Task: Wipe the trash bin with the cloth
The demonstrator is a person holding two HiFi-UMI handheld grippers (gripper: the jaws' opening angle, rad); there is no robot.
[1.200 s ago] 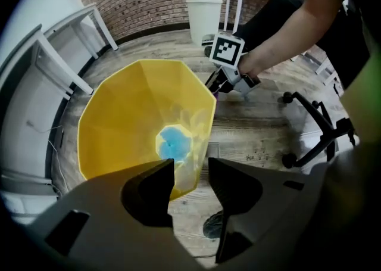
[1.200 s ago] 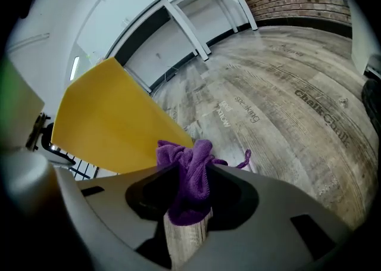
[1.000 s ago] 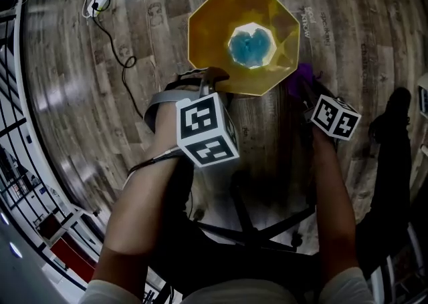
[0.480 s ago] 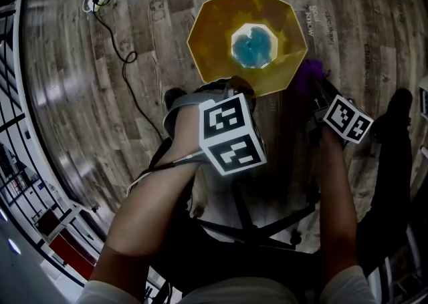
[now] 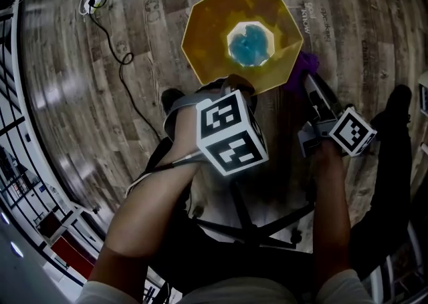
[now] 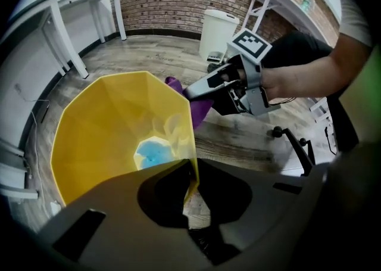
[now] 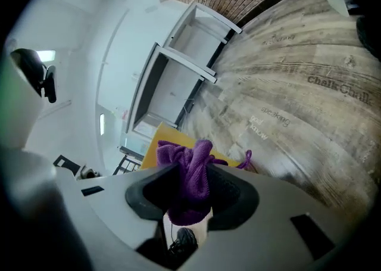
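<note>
Left gripper (image 6: 191,186) has just slid right along the near side of the yellow trash bin (image 5: 207,35), and its fingers have just been closing. They're narrow now, pinching the thin near wall of the rim between them. A second ago that gripper sat off the bin's near-left edge with the fingers wide, so this is the bracing grip going on. The bin stands upright on the wooden floor (image 5: 134,129), mouth up, with a blue patch (image 5: 251,45) down at its bottom.

Over on the right, the right gripper (image 7: 189,195) has tipped up and lifted, fingers clamped on the bunched purple cloth (image 7: 190,174), which bulges out past the tips. The cloth sits at the bin's right rim, just outside the wall; whether it's actually touching I can't tell.

So: the bin looks steadied and the cloth is at the edge. By my reading the wipe itself is about to start, likely along that right wall or rim, with most of the job still ahead.
</note>
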